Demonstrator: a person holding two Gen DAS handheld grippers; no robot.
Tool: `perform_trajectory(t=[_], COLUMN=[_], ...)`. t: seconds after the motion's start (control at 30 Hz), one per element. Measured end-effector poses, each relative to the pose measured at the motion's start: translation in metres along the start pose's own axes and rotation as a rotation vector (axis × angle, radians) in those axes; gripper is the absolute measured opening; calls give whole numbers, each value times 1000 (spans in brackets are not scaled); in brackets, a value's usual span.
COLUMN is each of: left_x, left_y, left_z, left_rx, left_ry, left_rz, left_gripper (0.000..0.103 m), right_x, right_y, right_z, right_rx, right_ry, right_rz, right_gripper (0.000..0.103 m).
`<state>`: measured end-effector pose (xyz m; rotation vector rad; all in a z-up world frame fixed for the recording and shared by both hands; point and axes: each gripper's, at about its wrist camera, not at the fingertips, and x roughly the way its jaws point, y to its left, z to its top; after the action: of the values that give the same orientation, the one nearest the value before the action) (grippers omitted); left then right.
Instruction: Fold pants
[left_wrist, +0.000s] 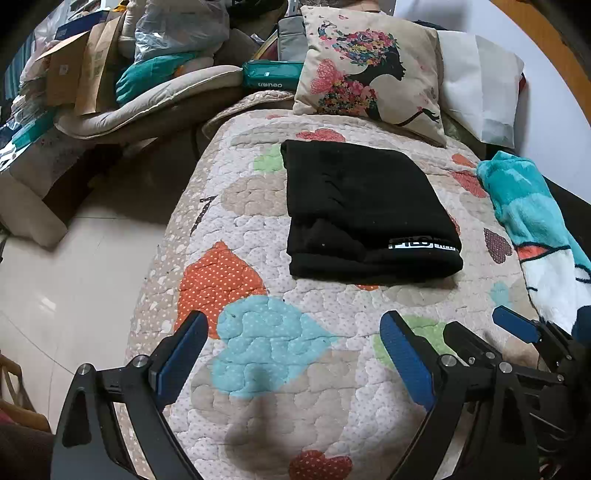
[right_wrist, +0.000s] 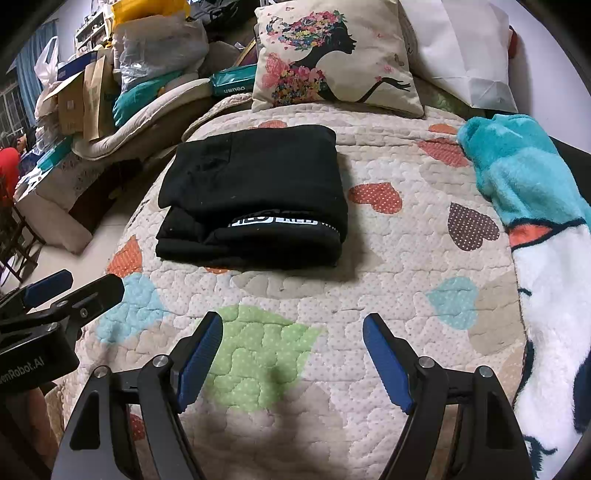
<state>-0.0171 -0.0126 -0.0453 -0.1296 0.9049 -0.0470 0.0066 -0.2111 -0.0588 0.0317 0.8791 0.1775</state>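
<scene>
The black pants (left_wrist: 362, 206) lie folded into a thick rectangle on the quilted bed cover (left_wrist: 258, 369), with a white-lettered waistband showing at the near edge. They also show in the right wrist view (right_wrist: 255, 195). My left gripper (left_wrist: 291, 354) is open and empty, hovering above the quilt short of the pants. My right gripper (right_wrist: 291, 354) is open and empty, also short of the pants, beside the left one. The right gripper shows at the lower right of the left wrist view (left_wrist: 476, 328). The left gripper shows at the left edge of the right wrist view (right_wrist: 74, 288).
A floral pillow (left_wrist: 373, 70) and a white bag (left_wrist: 480, 81) lie at the head of the bed. A teal and white fleece blanket (right_wrist: 535, 229) runs along the right side. The bed's left edge drops to tiled floor (left_wrist: 74, 280). Boxes and bags (left_wrist: 92, 74) pile at far left.
</scene>
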Motion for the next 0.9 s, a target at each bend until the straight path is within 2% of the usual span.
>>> perform_trajectory(t=[0.63,0.9], left_x=[4,15], left_y=[0,5], left_z=[-1,-1], left_rx=[-6,-40], left_ry=[16,68], left_rz=[-15,-59], left_gripper=[94,94], right_x=[2,2], right_y=[0,-1], right_z=[-1,-2], right_rx=[4,3], right_ry=[7,8], right_rz=[0,1], right_gripper=[83,83])
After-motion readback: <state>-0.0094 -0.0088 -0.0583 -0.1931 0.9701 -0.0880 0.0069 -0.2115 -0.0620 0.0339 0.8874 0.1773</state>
